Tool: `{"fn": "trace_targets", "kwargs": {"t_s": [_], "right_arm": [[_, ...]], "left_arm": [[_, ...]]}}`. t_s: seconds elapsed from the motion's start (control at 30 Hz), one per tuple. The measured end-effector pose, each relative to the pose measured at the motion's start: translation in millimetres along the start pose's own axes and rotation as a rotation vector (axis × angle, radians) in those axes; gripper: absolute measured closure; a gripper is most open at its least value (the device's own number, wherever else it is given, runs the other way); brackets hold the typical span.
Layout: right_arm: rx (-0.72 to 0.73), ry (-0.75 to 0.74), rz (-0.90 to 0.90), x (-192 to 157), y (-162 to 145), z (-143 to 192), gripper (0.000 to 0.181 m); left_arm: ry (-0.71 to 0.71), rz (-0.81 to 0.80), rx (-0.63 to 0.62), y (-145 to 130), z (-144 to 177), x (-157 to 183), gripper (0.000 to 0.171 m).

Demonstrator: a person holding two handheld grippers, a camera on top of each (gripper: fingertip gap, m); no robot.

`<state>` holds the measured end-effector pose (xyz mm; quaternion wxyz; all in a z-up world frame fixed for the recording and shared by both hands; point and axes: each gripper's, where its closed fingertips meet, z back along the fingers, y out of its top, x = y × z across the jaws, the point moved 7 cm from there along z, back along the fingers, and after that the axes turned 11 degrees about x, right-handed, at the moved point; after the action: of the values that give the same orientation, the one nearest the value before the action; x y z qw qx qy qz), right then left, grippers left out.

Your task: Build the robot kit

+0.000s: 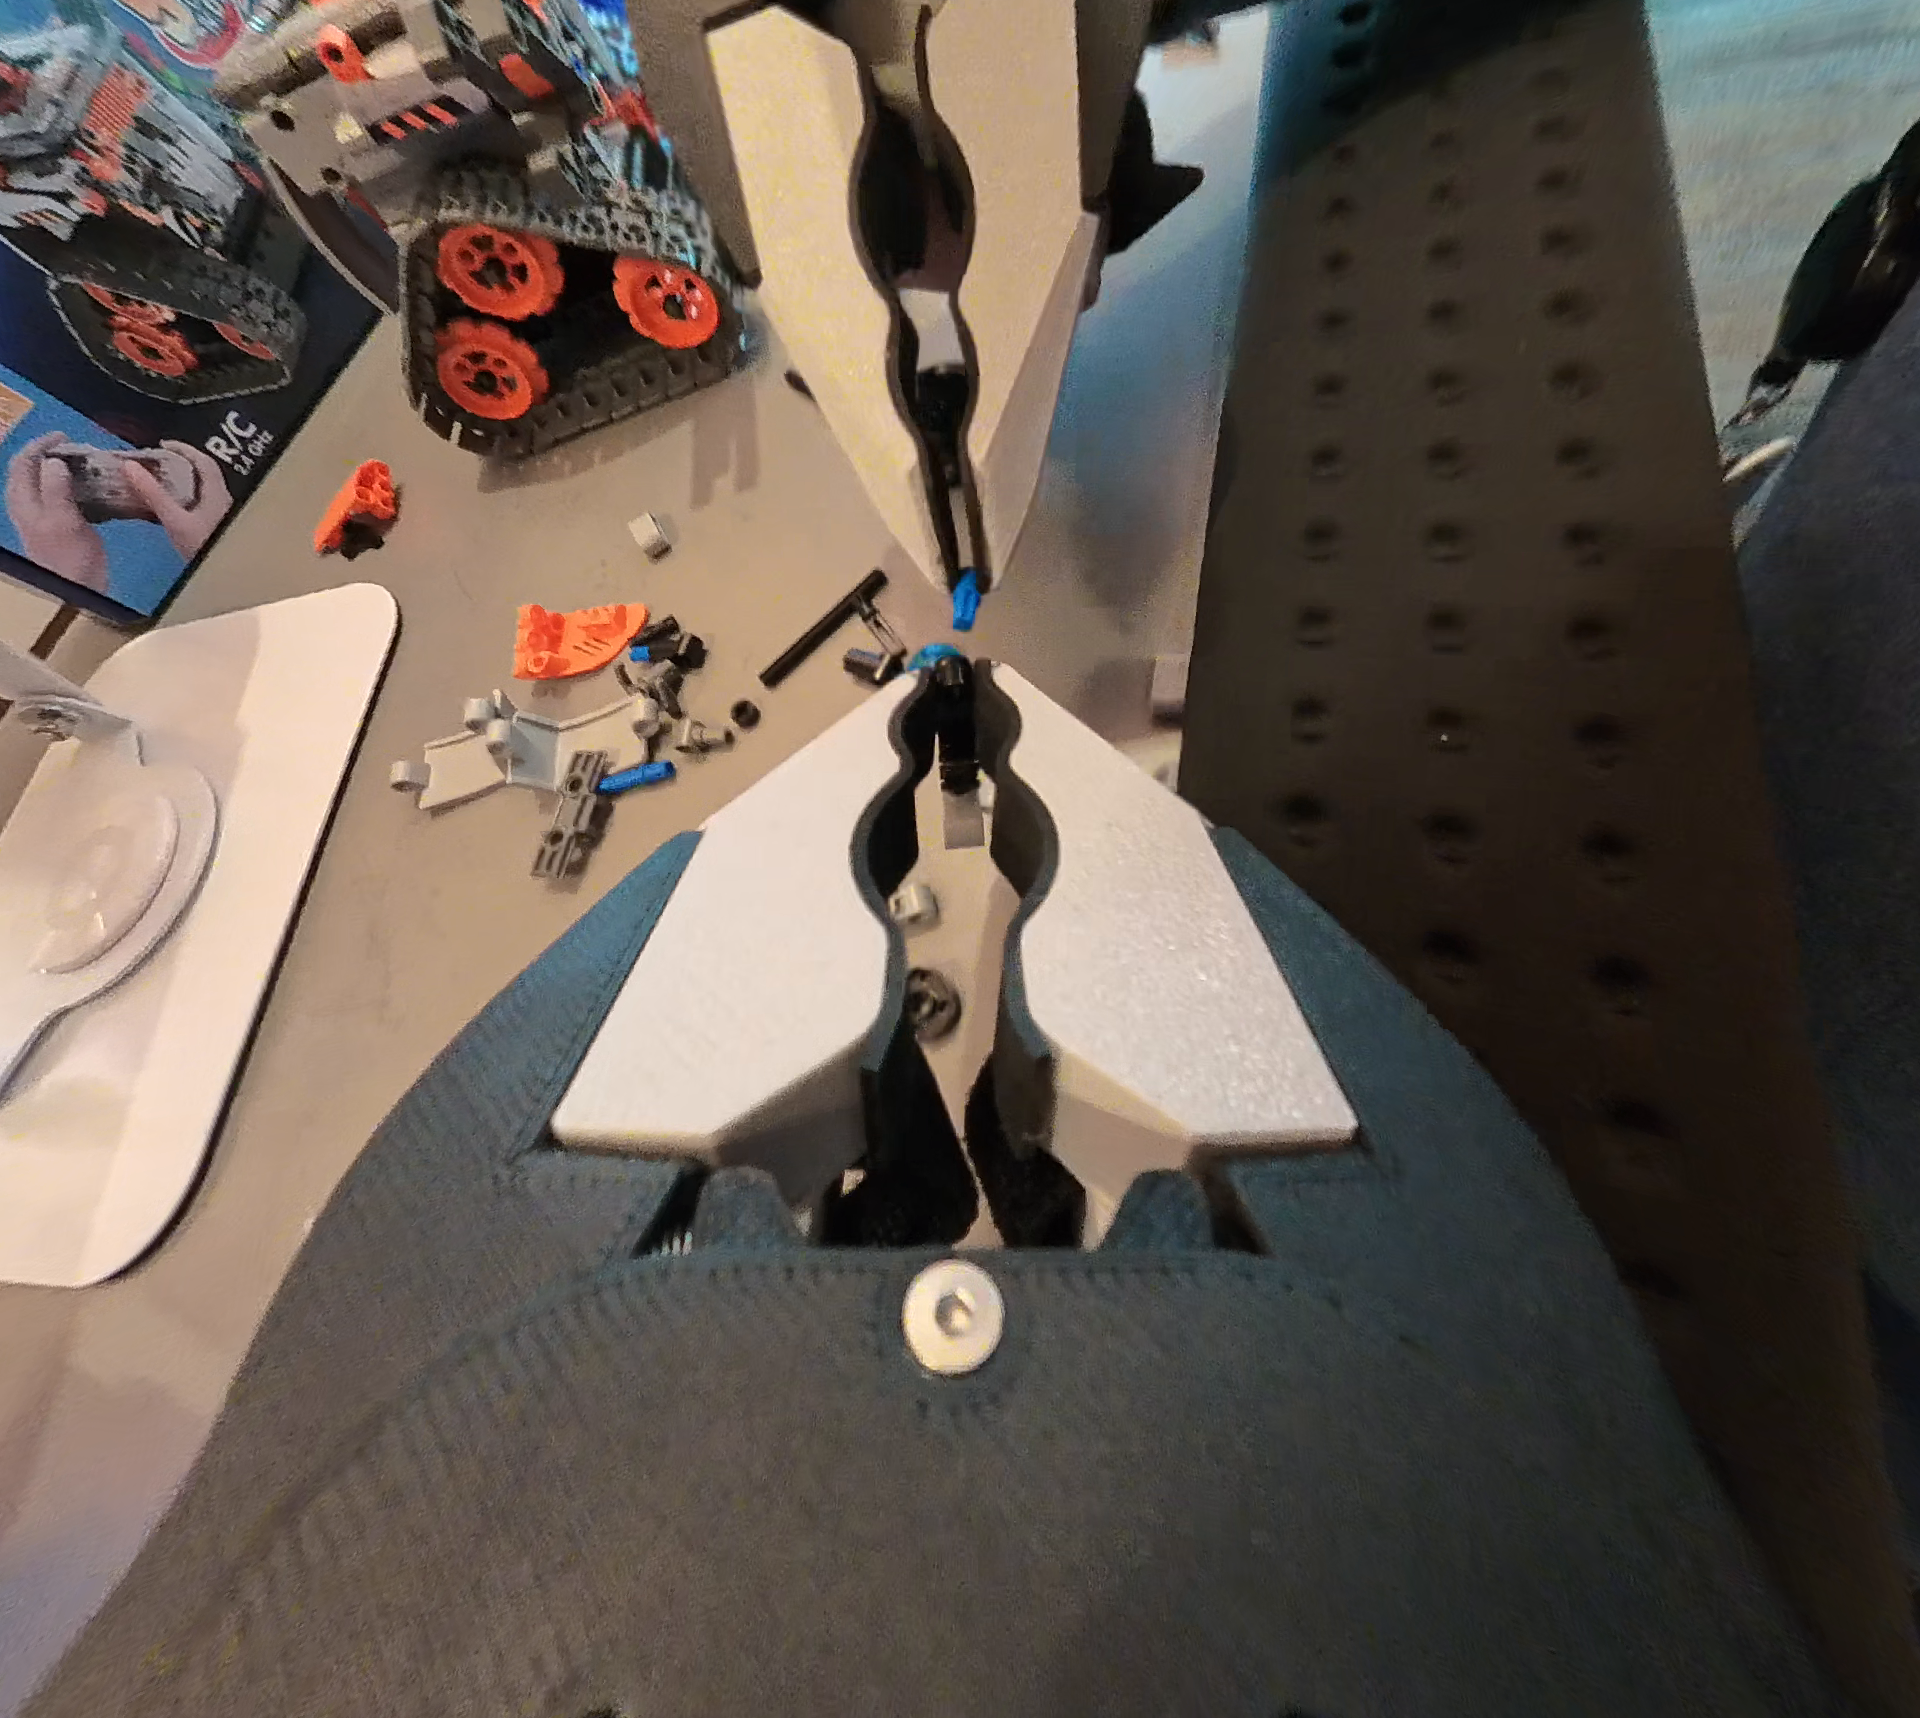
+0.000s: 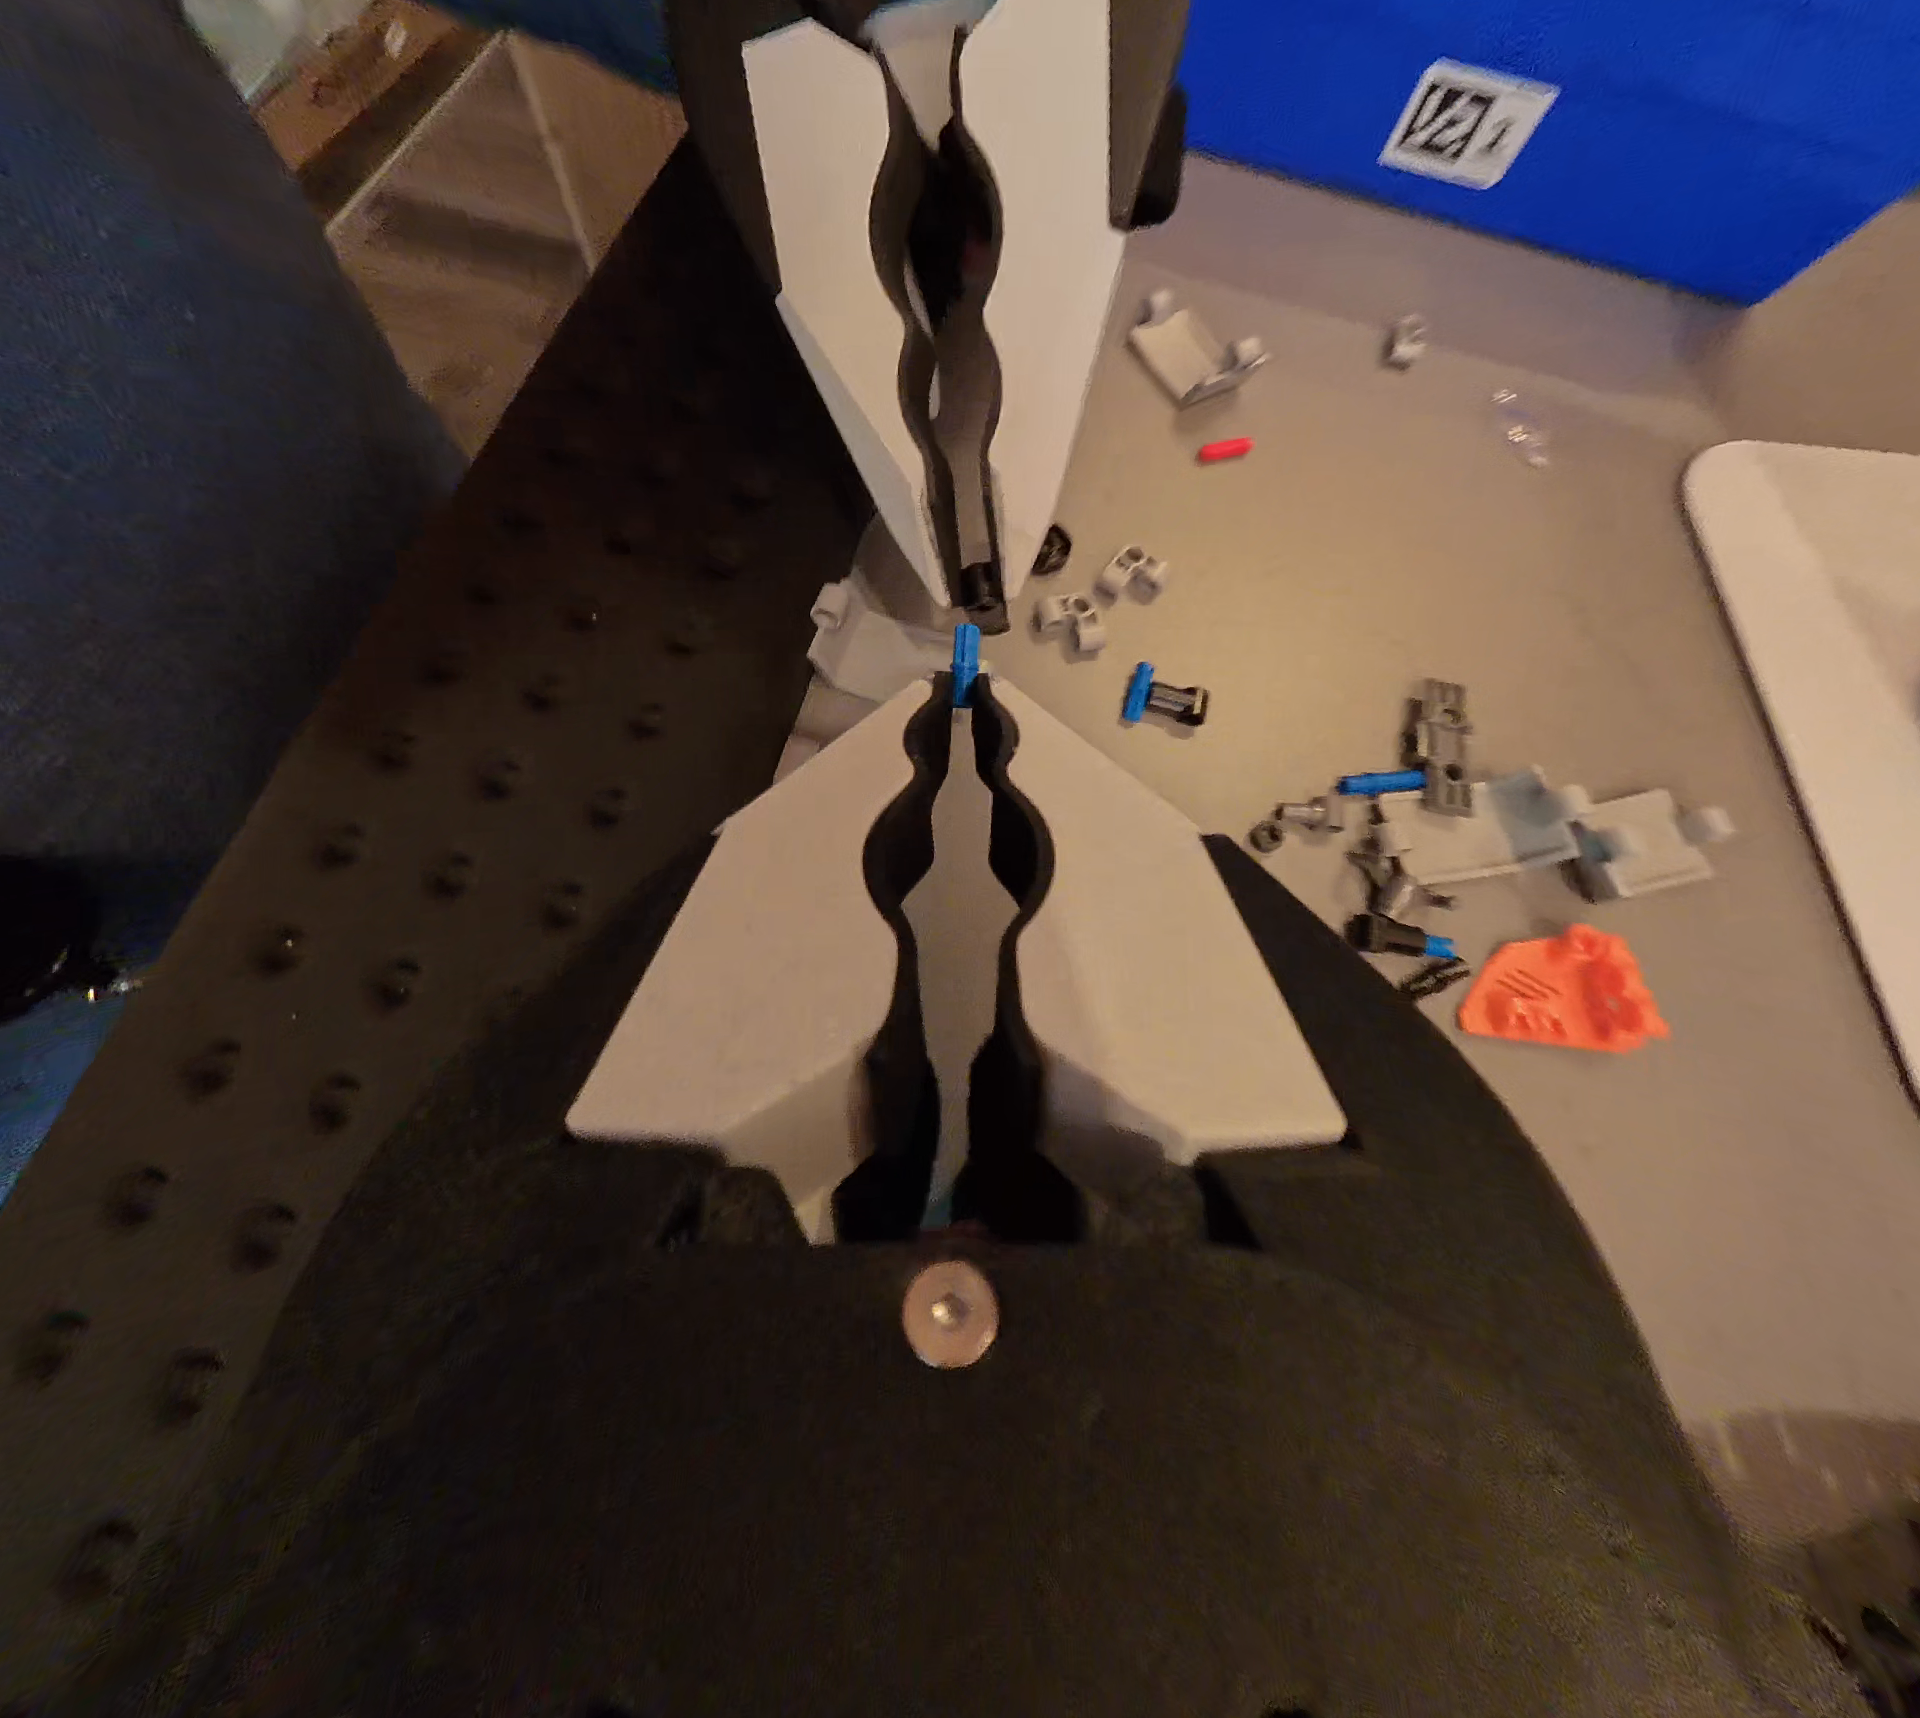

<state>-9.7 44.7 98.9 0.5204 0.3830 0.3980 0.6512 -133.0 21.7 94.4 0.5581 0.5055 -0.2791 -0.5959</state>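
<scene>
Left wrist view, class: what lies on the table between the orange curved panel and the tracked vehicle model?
In the left wrist view, one small grey brick lies between the orange curved panel and the tracked vehicle model; otherwise bare table.

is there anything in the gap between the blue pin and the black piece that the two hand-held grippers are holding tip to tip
Nothing visible. The right hand-held gripper holds the blue pin, the left hand-held gripper the black piece. Their ends face each other above the grey table with only open air between; loose parts lie off to the side.

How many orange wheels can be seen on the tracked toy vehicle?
3, inside the near track of the tracked vehicle: one upper left, one upper right, one lower. Wheels on its far side may be hidden.
</scene>
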Motion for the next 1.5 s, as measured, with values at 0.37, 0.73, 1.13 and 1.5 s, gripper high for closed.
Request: {"fn": "trace_targets", "kwargs": {"t_s": [0.37,0.73,1.13,1.5], "right_arm": [[-0.005,-0.112,0.113,-6,9,7,0.180],[-0.100,-0.180,0.309,-12,12,5,0.181],[-0.236,-0.281,0.589,-22,12,-2,0.181],[-0.090,-0.246,0.391,-17,12,5,0.181]], "left_arm": [[-0.038,0.114,0.101,9,-3,-6,0.167],[-0.046,0.146,0.101,8,-4,-7,0.168],[-0.071,0.203,0.107,6,-5,-10,0.168],[-0.064,0.185,0.127,8,-4,-10,0.168]]}}
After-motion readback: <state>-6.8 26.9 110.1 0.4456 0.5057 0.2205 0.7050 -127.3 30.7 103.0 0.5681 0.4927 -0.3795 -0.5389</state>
